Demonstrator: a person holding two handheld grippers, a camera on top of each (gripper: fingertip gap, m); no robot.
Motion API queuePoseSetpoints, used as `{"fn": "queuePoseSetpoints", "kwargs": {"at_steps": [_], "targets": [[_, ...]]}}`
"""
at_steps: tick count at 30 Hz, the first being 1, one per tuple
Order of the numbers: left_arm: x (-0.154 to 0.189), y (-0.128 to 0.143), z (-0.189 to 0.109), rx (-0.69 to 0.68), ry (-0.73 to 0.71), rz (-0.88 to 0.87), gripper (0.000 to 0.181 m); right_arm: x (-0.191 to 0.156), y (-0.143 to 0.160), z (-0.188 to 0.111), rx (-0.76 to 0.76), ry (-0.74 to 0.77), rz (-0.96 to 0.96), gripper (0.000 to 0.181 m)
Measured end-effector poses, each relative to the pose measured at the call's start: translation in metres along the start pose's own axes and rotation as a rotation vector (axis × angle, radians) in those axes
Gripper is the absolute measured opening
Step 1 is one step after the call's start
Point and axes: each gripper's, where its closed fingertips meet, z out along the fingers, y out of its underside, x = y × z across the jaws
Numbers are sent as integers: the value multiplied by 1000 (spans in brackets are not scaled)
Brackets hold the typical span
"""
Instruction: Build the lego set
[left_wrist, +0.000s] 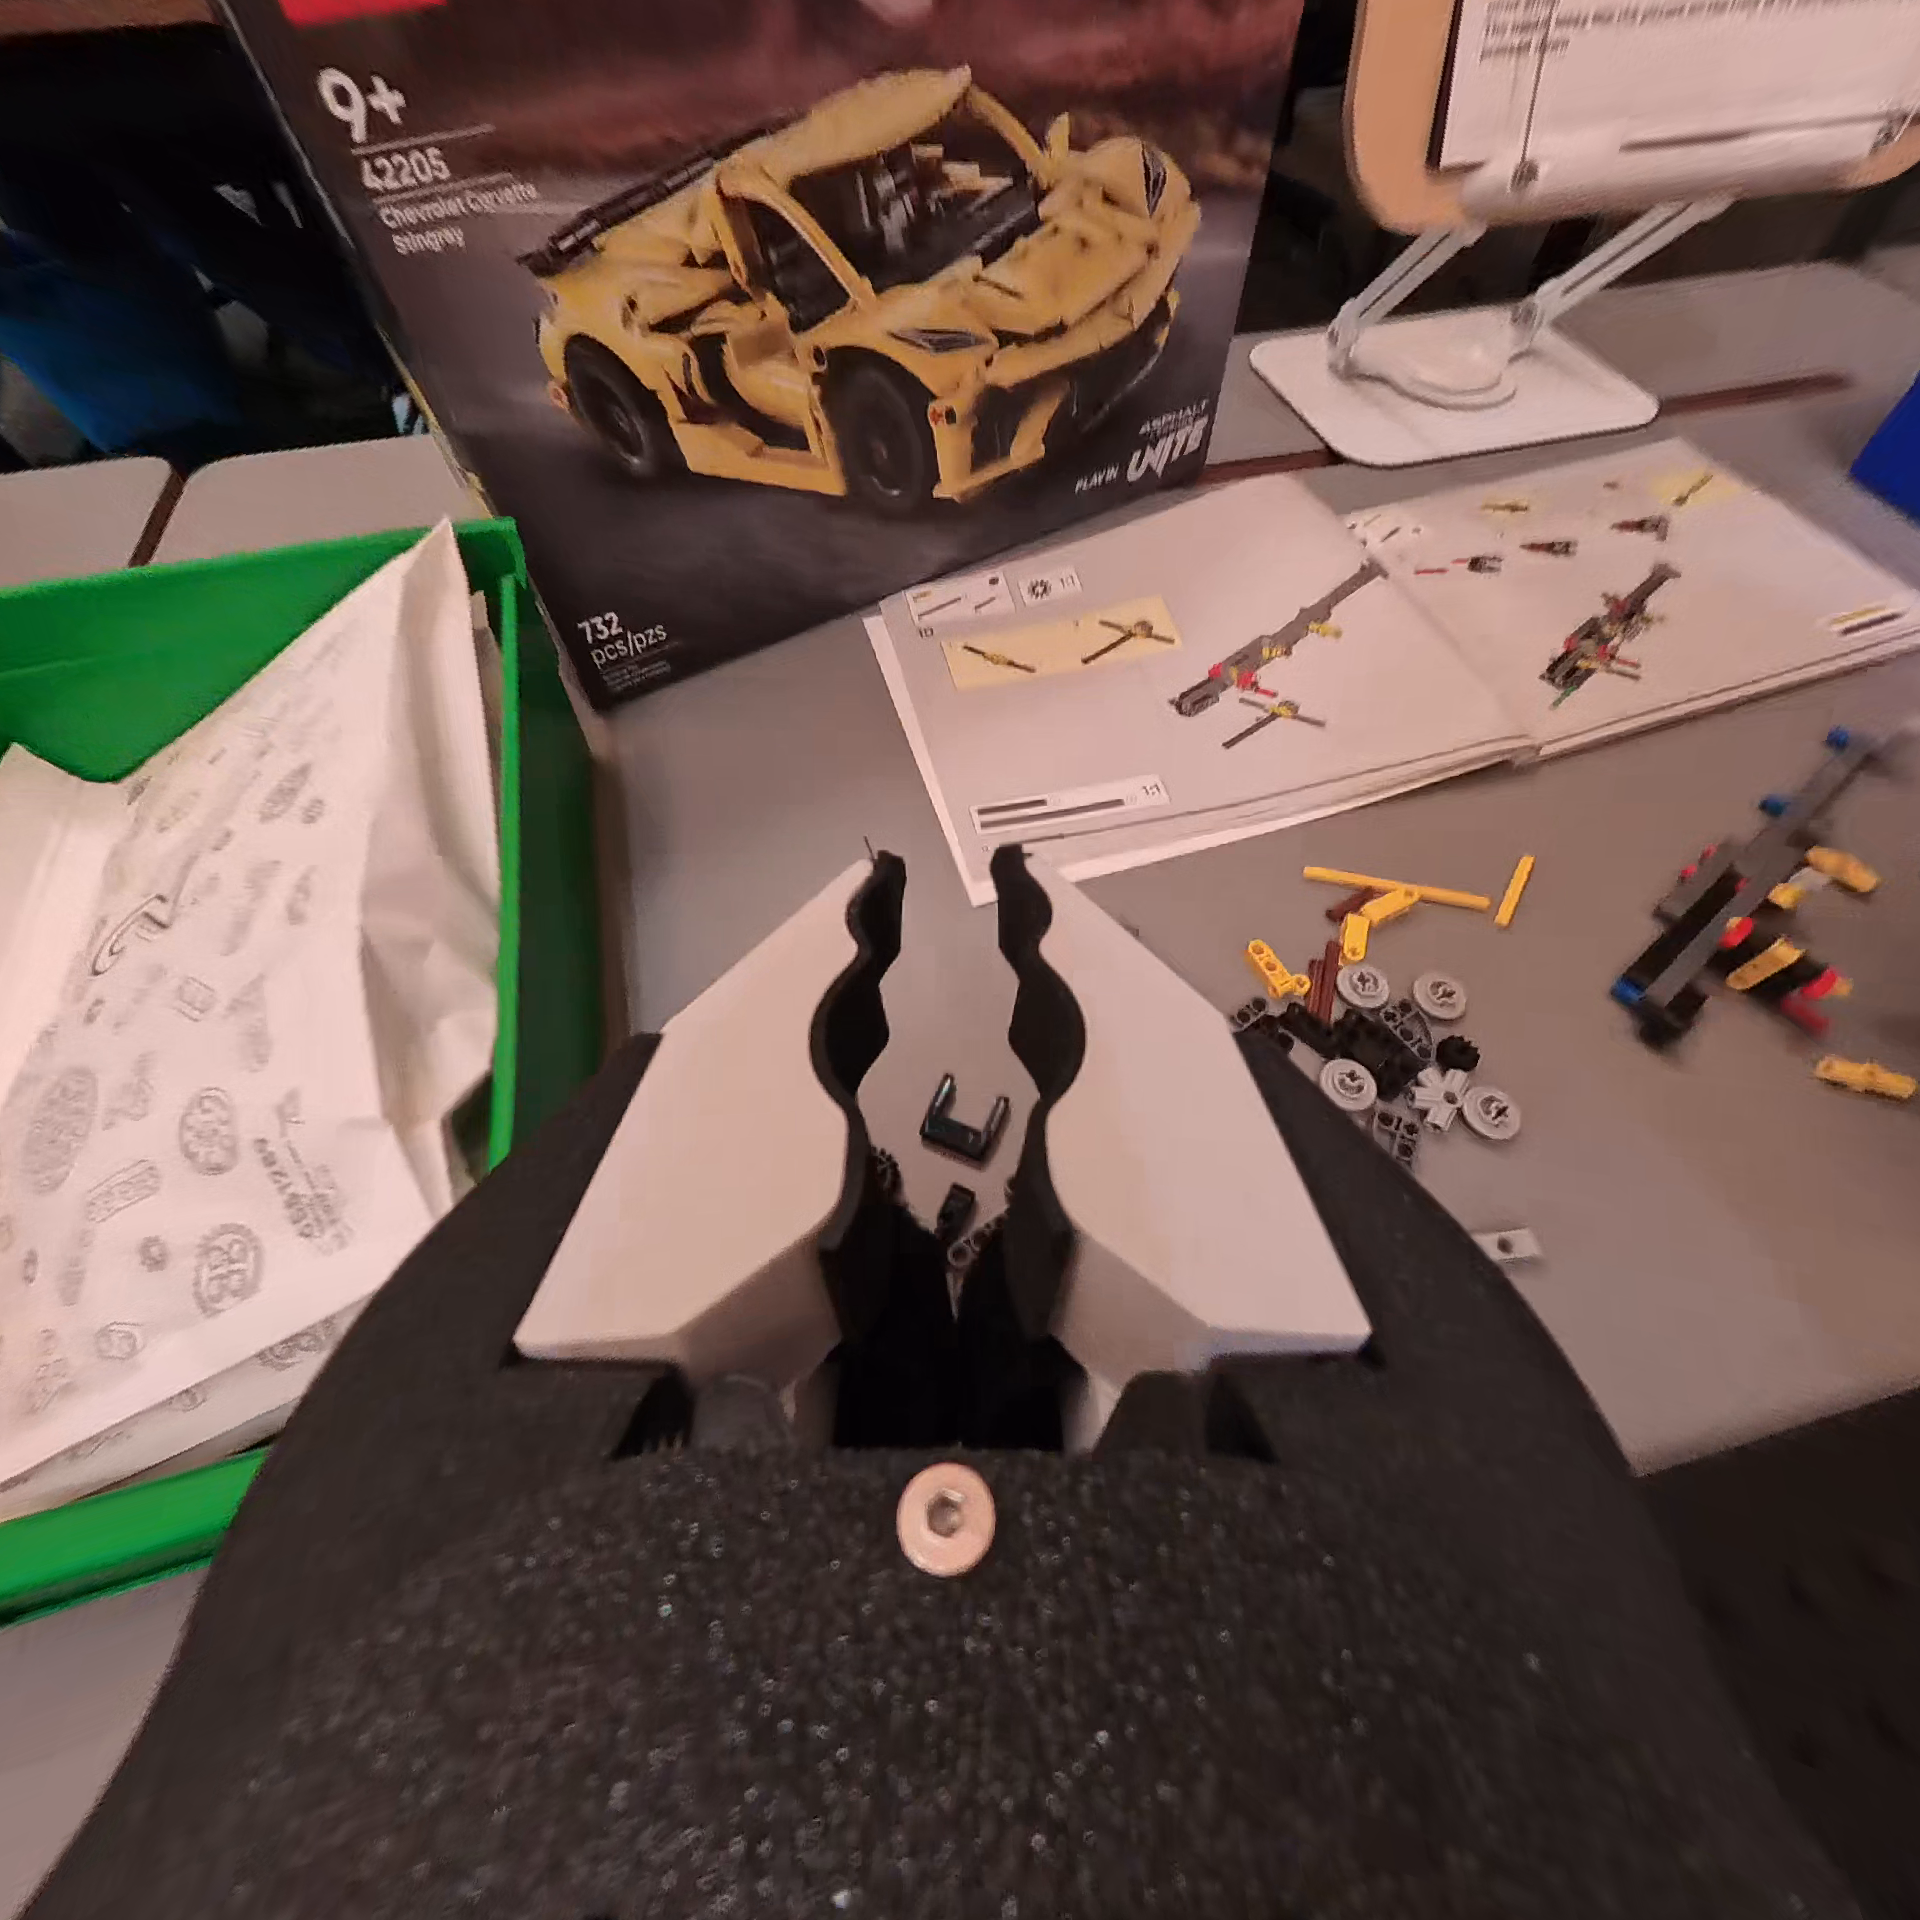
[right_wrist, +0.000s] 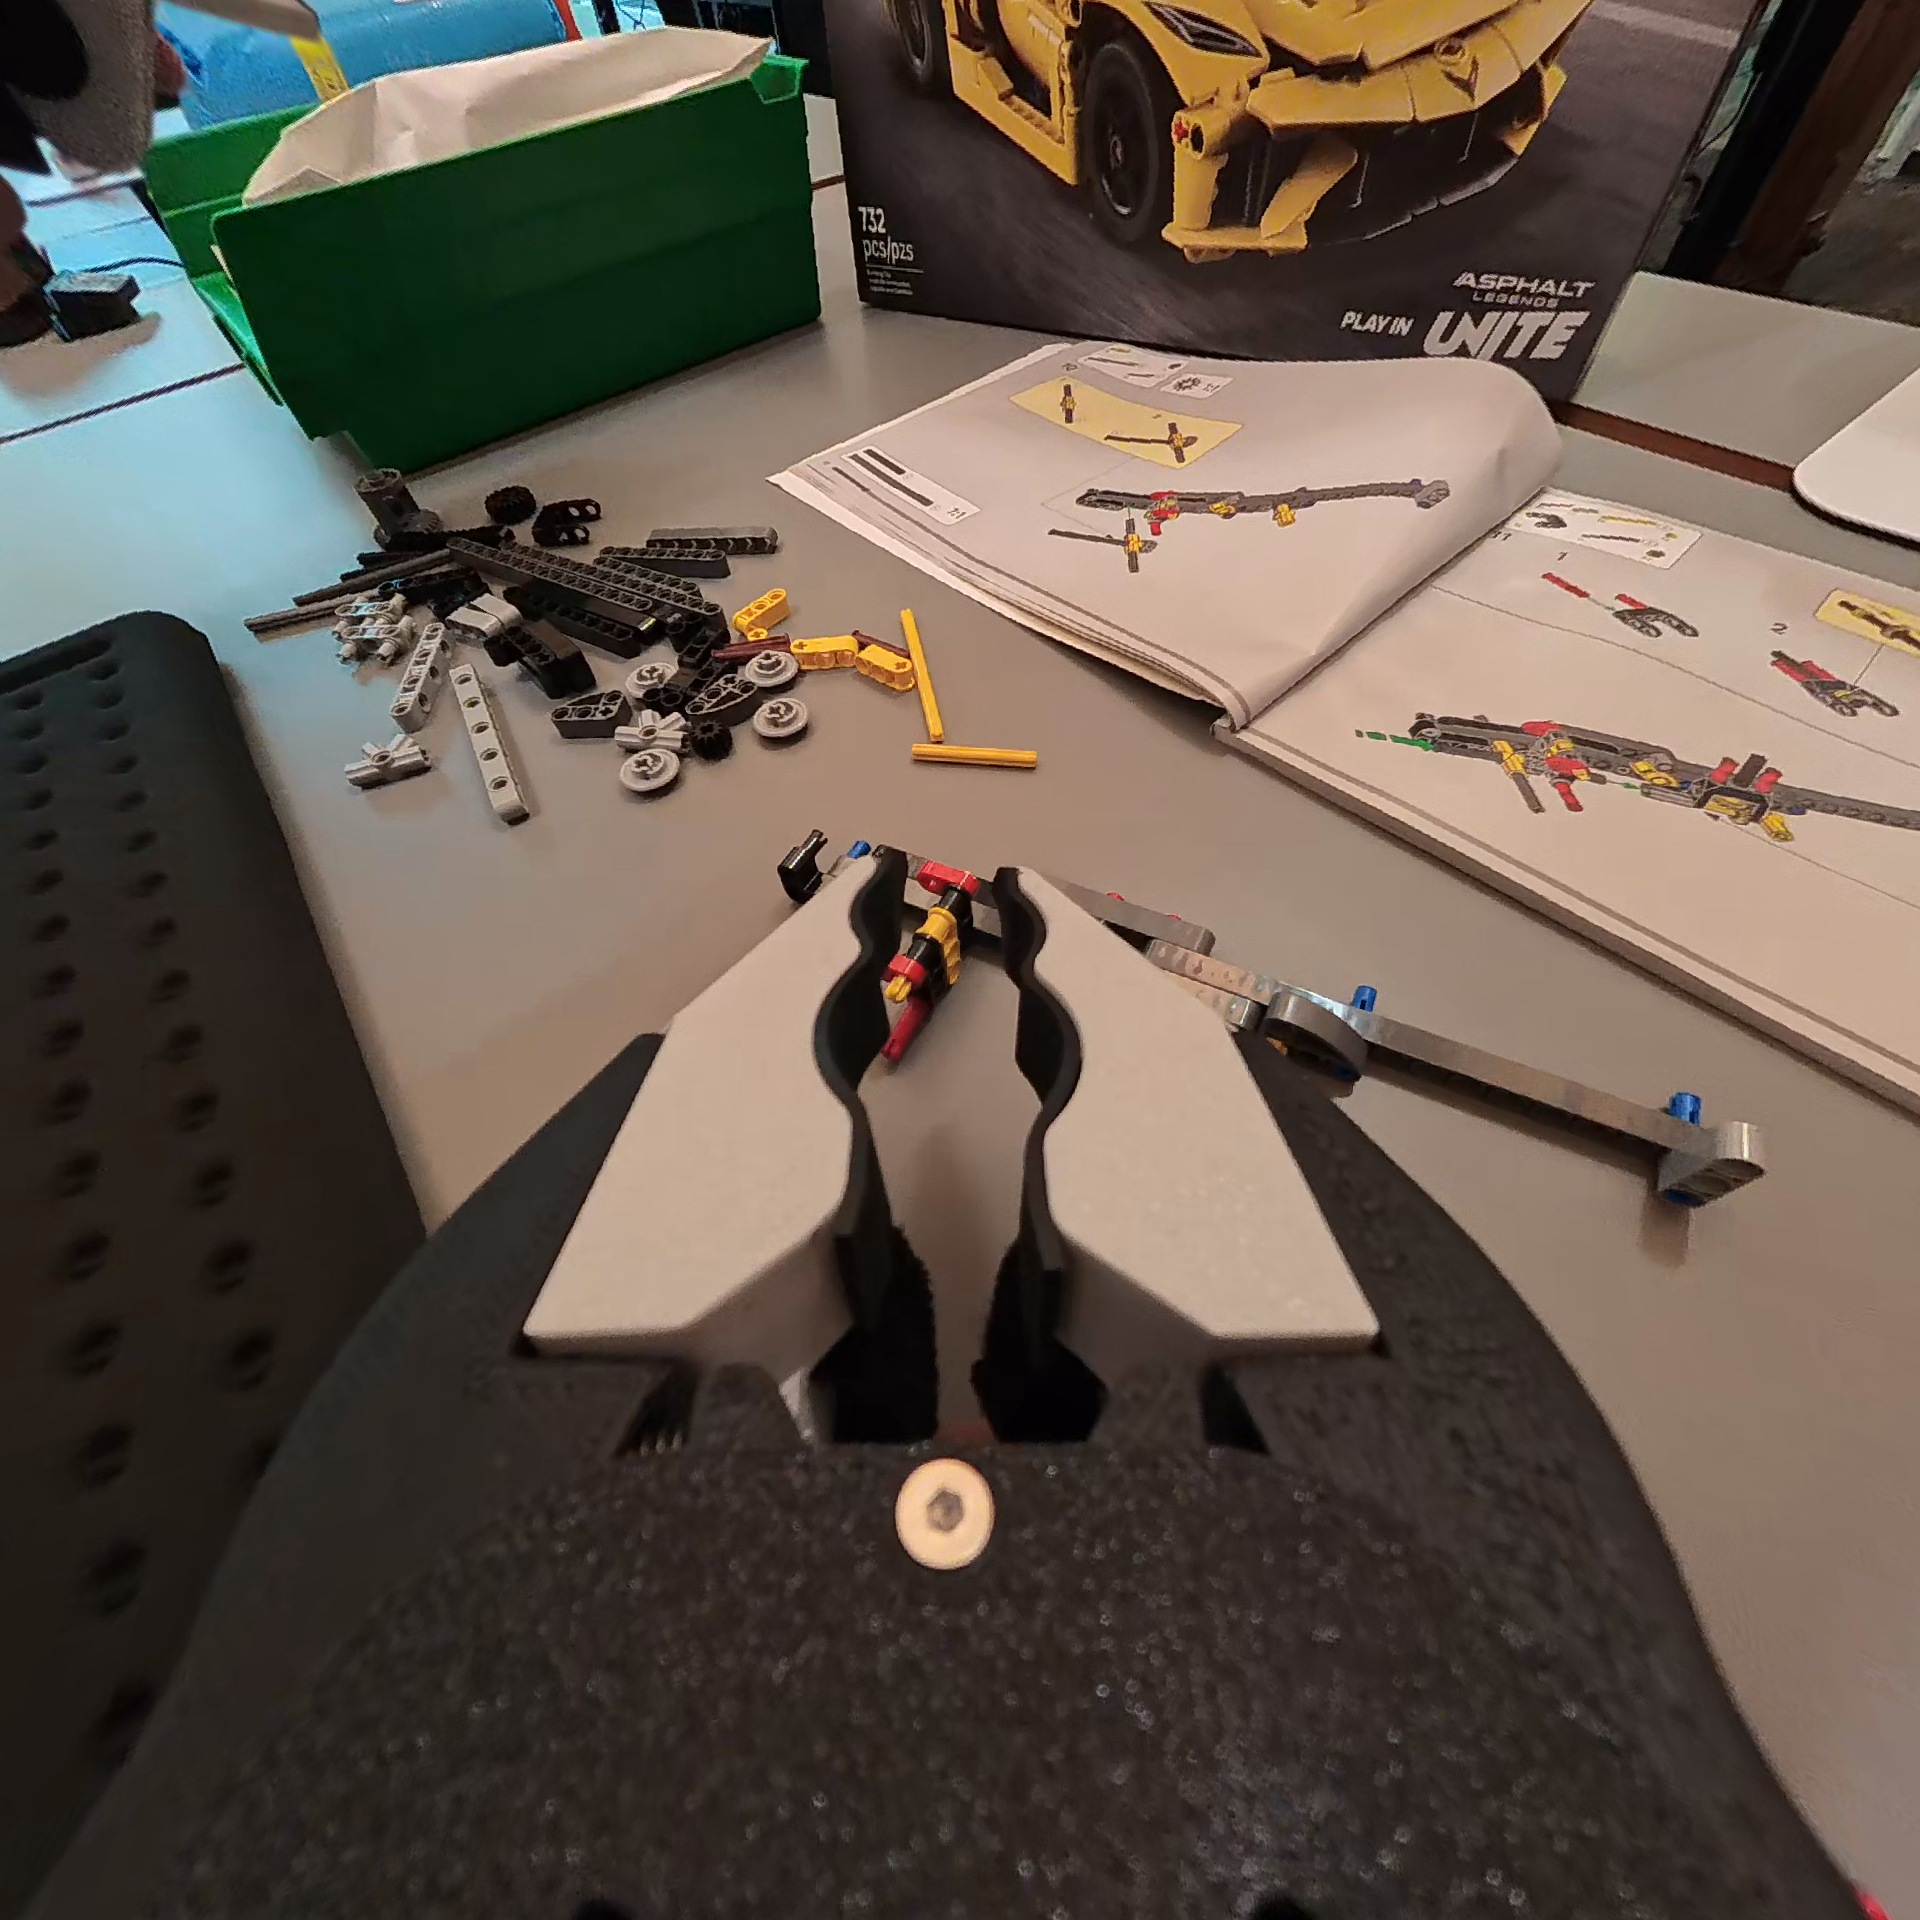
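My left gripper (left_wrist: 948, 862) is open and empty, low over the grey table. A small black U-shaped piece (left_wrist: 964, 1122) lies on the table between its fingers, apart from both. A pile of loose black, grey and yellow parts (left_wrist: 1382, 1029) lies to its right, with the part-built assembly (left_wrist: 1745, 925) beyond. My right gripper (right_wrist: 948, 878) is open, its fingers astride that assembly: a long grey beam with blue pins (right_wrist: 1507, 1081) runs to the right, and a red, yellow and black axle part (right_wrist: 928, 961) sits between the fingers. The parts pile (right_wrist: 582, 644) lies far left of it.
The open instruction booklet (left_wrist: 1351, 644) (right_wrist: 1351, 582) lies behind the parts. The set's box (left_wrist: 831, 312) (right_wrist: 1247, 156) stands at the back. A green bin (left_wrist: 509, 831) (right_wrist: 520, 281) holds a white paper bag (left_wrist: 239, 987). A white stand (left_wrist: 1455, 384) is back right. A black perforated body (right_wrist: 104, 935) fills the right view's left edge. About 35 cm separates my left fingertips from my right.
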Motion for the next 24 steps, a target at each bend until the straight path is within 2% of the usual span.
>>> {"fn": "queuePoseSetpoints", "kwargs": {"at_steps": [2,4,8,10,14,17,24], "targets": [[-8,-3,-4,-1,-17,8,17,0,0,0,-3,-2,4,18],[-11,6,-5,-41,-36,52,17,0,1,1,-6,-4,5,18],[-23,67,-8,-309,-58,97,13,-1,1,1,-7,-7,4,18],[-23,101,-14,-437,-10,78,13,-1,2,1,-9,-10,8,18],[-29,144,-24,-577,24,106,14,-2,3,2,-18,-16,9,18],[-25,157,-26,-616,67,104,13,-2,5,3,-26,-16,3,18],[-9,167,-23,-646,150,185,11,0,4,2,-24,-9,10,18]]}}
